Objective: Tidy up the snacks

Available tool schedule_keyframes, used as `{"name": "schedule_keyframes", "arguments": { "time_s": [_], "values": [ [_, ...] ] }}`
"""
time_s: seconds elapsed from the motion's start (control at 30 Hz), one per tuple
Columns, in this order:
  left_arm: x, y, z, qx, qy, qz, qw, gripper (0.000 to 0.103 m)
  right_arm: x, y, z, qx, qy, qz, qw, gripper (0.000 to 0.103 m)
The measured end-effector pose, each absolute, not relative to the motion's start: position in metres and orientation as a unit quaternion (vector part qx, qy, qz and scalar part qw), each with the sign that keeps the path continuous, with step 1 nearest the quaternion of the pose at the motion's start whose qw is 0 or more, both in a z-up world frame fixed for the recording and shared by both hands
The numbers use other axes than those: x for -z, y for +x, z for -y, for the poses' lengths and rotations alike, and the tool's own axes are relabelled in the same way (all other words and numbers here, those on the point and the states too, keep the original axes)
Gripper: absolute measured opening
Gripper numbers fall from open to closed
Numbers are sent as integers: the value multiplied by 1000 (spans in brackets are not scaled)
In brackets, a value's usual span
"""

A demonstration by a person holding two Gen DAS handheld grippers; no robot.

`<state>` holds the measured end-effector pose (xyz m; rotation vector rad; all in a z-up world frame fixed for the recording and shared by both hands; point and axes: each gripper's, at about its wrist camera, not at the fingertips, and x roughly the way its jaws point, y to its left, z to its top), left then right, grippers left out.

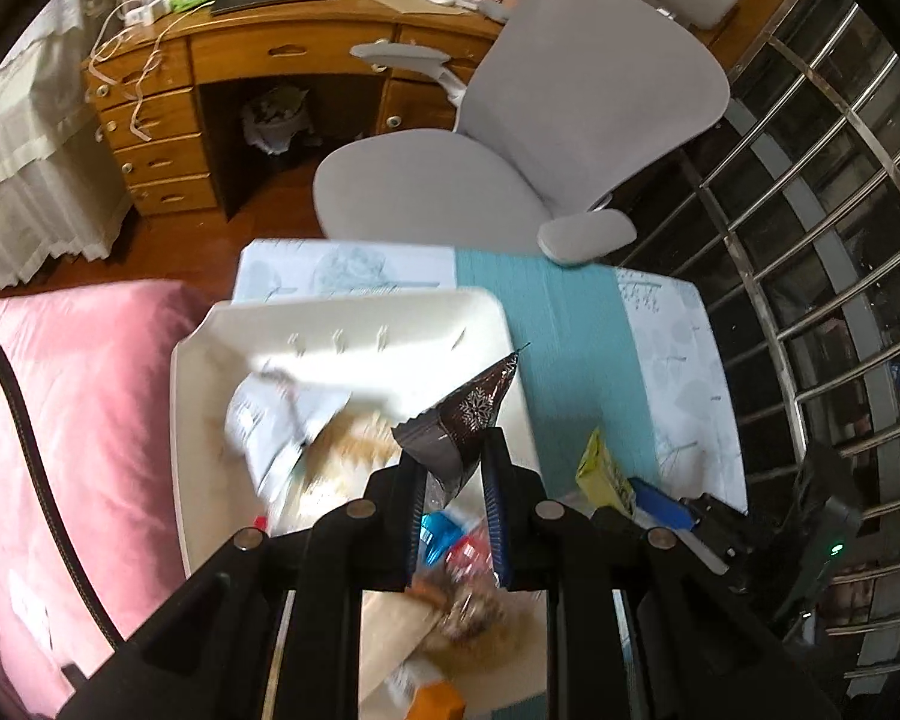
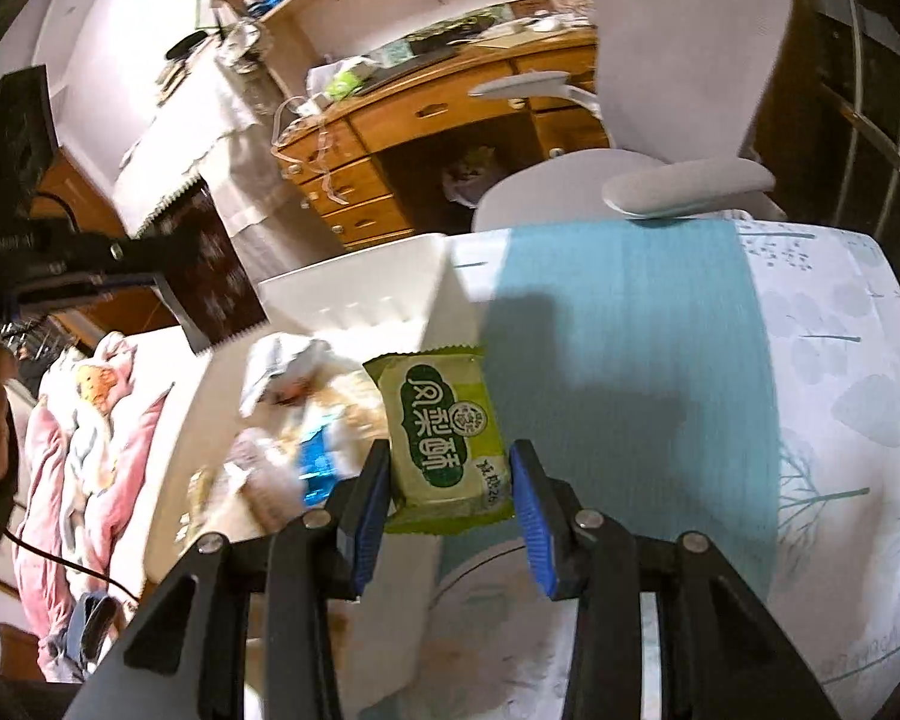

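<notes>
Both grippers are loaded, both over the table.

Left gripper (image 1: 455,465): jaws fully together, pinching the bottom edge of a dark brown packet (image 1: 459,429) with a snowflake print. The packet's long axis runs up and away from the fingers, tip pointing toward the far side. It hangs directly over the white bin (image 1: 342,312), which already holds a jumble of wrapped snacks.

Right gripper (image 2: 450,483): jaws partly closed, clamped on the two sides of a green pastry packet (image 2: 441,441). Its long axis runs forward along the fingers, label face-up. It sits over the near right wall of the bin, teal runner (image 2: 624,324) to its right, bin interior to its left.

Key relation: the left hand's packet is already above the bin interior, the right's is at the edge. My read: left can drop straight down; right needs a short shift left first.
</notes>
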<state>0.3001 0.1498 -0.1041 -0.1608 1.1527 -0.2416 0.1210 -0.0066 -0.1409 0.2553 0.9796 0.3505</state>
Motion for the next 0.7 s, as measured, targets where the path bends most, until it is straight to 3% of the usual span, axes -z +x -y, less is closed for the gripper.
{"name": "schedule_keyframes", "arguments": {
  "time_s": [0.23, 0.33, 0.37, 0.4, 0.5, 0.7],
  "values": [
    [108, 261, -175, 101, -99, -543, 828, 17, 121, 97, -30, -202, 107, -466, 855, 39],
    [104, 242, -182, 95, -103, -529, 837, 43, 116, 91, -40, -199, 105, -469, 854, 41],
    [102, 235, -184, 92, -102, -525, 840, 55, 115, 89, -42, -200, 106, -473, 852, 44],
    [100, 226, -186, 88, -102, -521, 843, 61, 114, 86, -45, -202, 107, -478, 848, 51],
    [96, 202, -193, 77, -102, -522, 843, 73, 106, 72, -50, -184, 98, -477, 854, 66],
    [98, 133, -201, 67, -112, -539, 832, 80, 91, 23, -49, -166, 114, -474, 857, 74]
  ]
}}
